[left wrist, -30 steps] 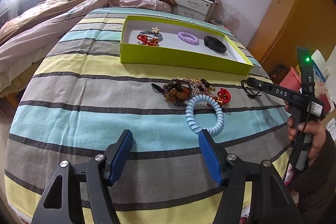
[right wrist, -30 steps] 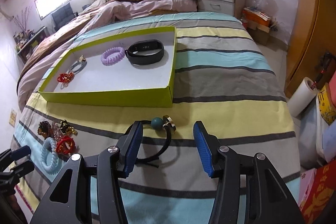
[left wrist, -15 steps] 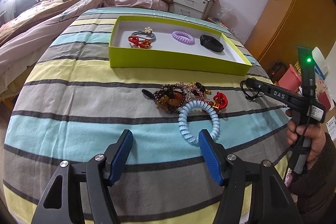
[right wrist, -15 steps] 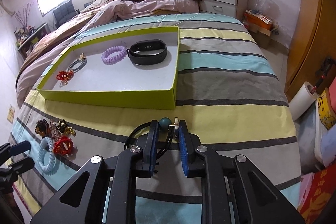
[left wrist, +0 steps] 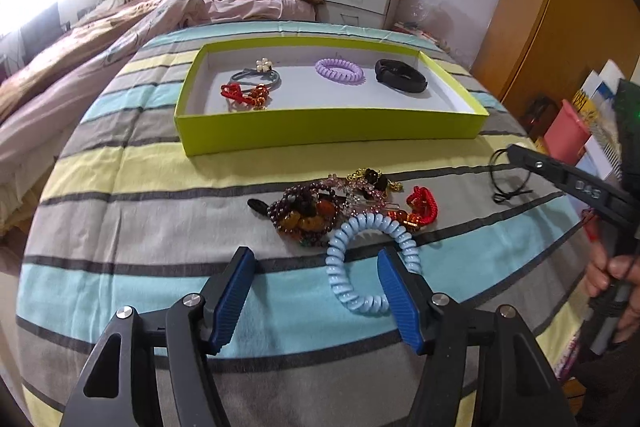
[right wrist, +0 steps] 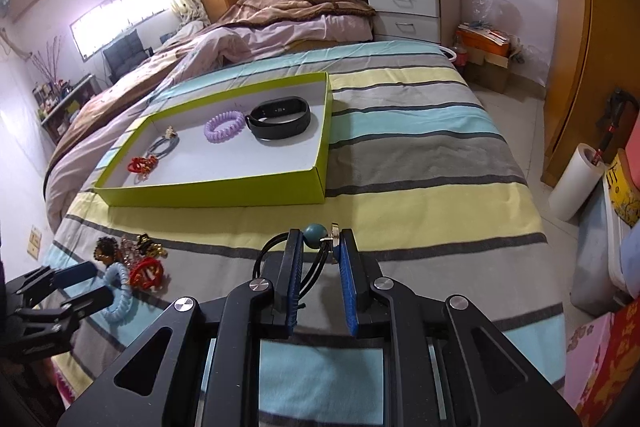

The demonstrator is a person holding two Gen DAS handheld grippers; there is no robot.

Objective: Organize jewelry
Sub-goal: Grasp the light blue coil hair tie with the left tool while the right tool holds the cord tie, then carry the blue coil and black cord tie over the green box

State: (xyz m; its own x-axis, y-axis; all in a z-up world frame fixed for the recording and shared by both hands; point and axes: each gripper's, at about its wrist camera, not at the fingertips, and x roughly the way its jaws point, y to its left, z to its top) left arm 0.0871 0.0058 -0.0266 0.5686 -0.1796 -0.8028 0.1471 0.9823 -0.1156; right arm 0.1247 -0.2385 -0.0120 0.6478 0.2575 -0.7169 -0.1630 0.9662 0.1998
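My right gripper point(right wrist: 320, 239) is shut on a black hair tie point(right wrist: 267, 250), with its teal bead point(right wrist: 314, 233) and metal disc pinched at the tips just above the striped bedspread. The same gripper point(left wrist: 516, 151) shows at the right of the left wrist view, cord dangling. My left gripper point(left wrist: 315, 259) stands open low over a pale blue spiral hair tie point(left wrist: 336, 267), whose coil lies partly between the fingers. Behind it sits a pile of beaded bracelets point(left wrist: 308, 211) and a red knotted cord point(left wrist: 422, 203). A lime green box point(left wrist: 328, 139) holds a purple spiral tie point(left wrist: 340, 70), a black band point(left wrist: 400, 77) and two more ties.
The striped bedspread point(right wrist: 420, 163) slopes off to the right, where a paper roll point(right wrist: 574, 183) and boxes stand on the floor. Rumpled quilts point(left wrist: 120, 39) lie at the back left. A white nightstand point(right wrist: 412, 7) and wooden wardrobe point(left wrist: 560, 7) stand beyond the bed.
My right gripper has closed on the black hair tie and raised it slightly. My left gripper has moved in on the pile, so the blue spiral tie now reaches between its fingers.
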